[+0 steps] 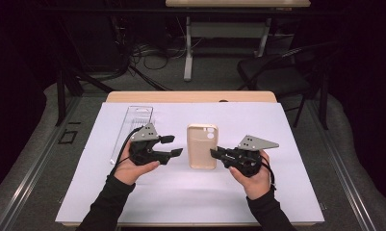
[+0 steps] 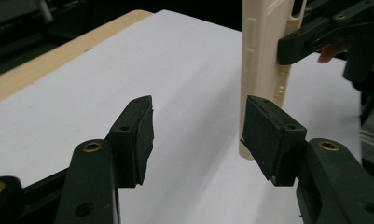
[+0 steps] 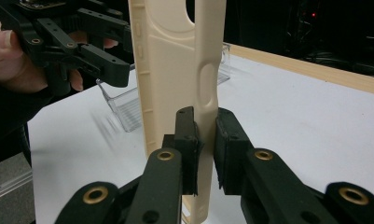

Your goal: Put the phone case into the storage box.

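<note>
You're gripping the phone case (image 1: 202, 146) with the right gripper (image 1: 213, 153): in the right gripper view its two jaws are pinching the case's side wall (image 3: 204, 93), one pad inside the shell, one outside. Grip looks firm; the wall is sitting square between the pads.

The case is beige, camera cutout toward the far end, sitting mid-mat on the white mat (image 1: 277, 192) between your two hands. From the high view I can't tell whether it's lifted off the mat or just resting there.

The left gripper (image 1: 173, 146) is hovering just beside the case's opposite edge, jaws spread wide and holding nothing. In the left gripper view its right pad (image 2: 268, 135) is sitting right at the case's near corner (image 2: 261, 70), close enough that I can't tell touching from just apart.

The clear plastic tray (image 1: 133, 126) is lying at the far left of the mat, behind your left hand, with nothing I can make out in it.

Status, my read: one side secured, second grasp not yet made. What's left is closing the left jaws on the free edge so you're holding the case two-handed, then whatever handling follows. Roughly early-to-mid.
</note>
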Demonstrator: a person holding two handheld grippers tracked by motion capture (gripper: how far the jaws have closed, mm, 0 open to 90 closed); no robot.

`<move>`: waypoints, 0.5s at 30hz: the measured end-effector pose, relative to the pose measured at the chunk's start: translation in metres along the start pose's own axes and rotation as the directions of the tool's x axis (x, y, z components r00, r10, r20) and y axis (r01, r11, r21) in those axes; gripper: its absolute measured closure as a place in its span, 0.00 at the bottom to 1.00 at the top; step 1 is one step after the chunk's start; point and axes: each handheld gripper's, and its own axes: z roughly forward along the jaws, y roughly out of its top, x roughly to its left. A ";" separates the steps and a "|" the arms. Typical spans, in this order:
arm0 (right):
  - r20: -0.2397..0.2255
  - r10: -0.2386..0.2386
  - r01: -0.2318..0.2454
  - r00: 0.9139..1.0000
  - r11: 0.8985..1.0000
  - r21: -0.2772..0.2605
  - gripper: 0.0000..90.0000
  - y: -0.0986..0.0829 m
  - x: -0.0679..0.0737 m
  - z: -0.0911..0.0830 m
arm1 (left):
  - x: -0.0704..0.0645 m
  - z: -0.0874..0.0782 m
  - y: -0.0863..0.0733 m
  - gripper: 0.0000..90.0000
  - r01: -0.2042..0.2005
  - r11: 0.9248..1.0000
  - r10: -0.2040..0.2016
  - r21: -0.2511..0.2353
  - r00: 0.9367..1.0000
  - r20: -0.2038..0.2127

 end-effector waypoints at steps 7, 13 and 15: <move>0.020 0.018 -0.018 1.000 1.000 -0.001 0.90 -0.002 0.003 0.002 | -0.005 -0.004 0.005 0.44 -0.053 0.998 0.054 0.016 0.996 -0.077; 0.036 0.016 -0.017 0.999 1.000 0.009 0.90 -0.005 0.006 0.006 | -0.008 -0.004 0.006 0.37 -0.076 0.997 0.077 0.012 0.992 -0.104; 0.043 0.015 -0.016 0.999 1.000 0.016 0.90 -0.006 0.007 0.008 | -0.009 -0.004 0.007 0.34 -0.083 0.996 0.085 0.015 0.990 -0.116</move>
